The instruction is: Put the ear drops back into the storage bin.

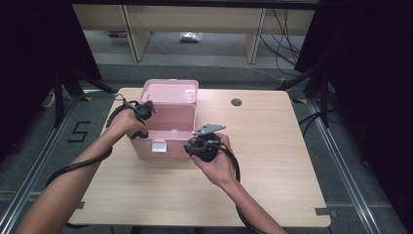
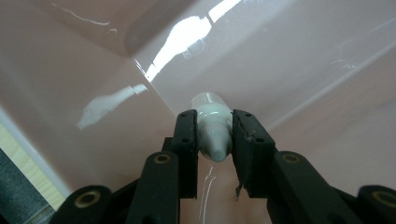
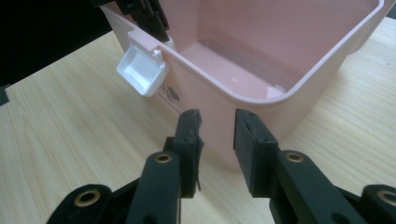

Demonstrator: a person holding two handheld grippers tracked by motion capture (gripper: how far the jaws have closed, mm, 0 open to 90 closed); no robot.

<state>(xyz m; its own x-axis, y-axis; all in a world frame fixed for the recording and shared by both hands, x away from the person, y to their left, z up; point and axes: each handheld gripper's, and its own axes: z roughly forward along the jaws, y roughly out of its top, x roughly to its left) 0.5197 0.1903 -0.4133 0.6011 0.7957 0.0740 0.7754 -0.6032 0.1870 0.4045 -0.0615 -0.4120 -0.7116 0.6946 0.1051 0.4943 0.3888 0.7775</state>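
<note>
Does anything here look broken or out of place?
Little stands out. The left tongs grip a small white bottle inside the open pink box, with nothing spilled. One pad of the right tongs looks chipped and ragged at its tip.

Black tool (image 2: pixel 214 135) in each hand — brass-ringed pivots (small screws in the pads), trailing black cables.

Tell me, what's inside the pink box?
Inside the pink box, the left gripper holds a small white bottle by its cap end. The box floor in the right gripper view looks bare; the near wall hides the corner behind it.
</note>
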